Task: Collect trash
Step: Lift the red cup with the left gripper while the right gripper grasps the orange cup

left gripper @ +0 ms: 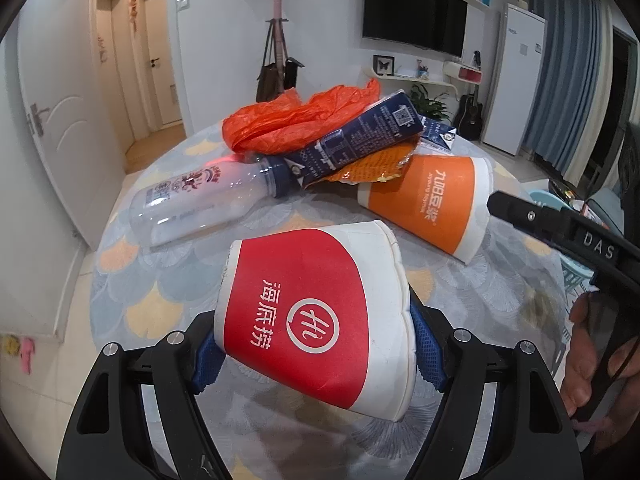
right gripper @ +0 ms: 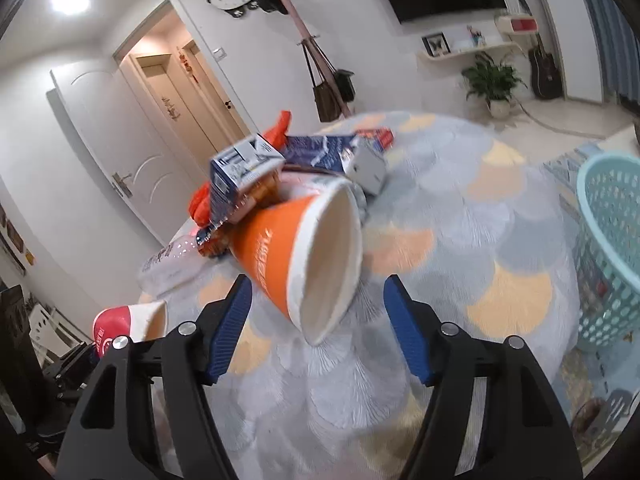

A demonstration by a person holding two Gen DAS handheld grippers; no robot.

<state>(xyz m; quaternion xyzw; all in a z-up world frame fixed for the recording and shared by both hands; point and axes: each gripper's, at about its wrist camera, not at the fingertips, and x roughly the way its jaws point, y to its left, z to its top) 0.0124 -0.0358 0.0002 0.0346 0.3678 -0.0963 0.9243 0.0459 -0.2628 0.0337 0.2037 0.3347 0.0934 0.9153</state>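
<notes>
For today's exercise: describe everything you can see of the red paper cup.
The red paper cup is white paper with a red band bearing white Chinese characters and a round logo. It lies tilted on its side, raised above the patterned tablecloth, clamped between the left gripper's blue pads. Its rim looks slightly squashed. Nothing else touches it.

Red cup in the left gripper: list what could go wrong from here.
1. The left gripper squeezes the red cup on its soft paper wall; it may crush or slip.
2. The open right gripper nears the orange cup, which props a navy carton; lifting it could topple the pile.
</notes>
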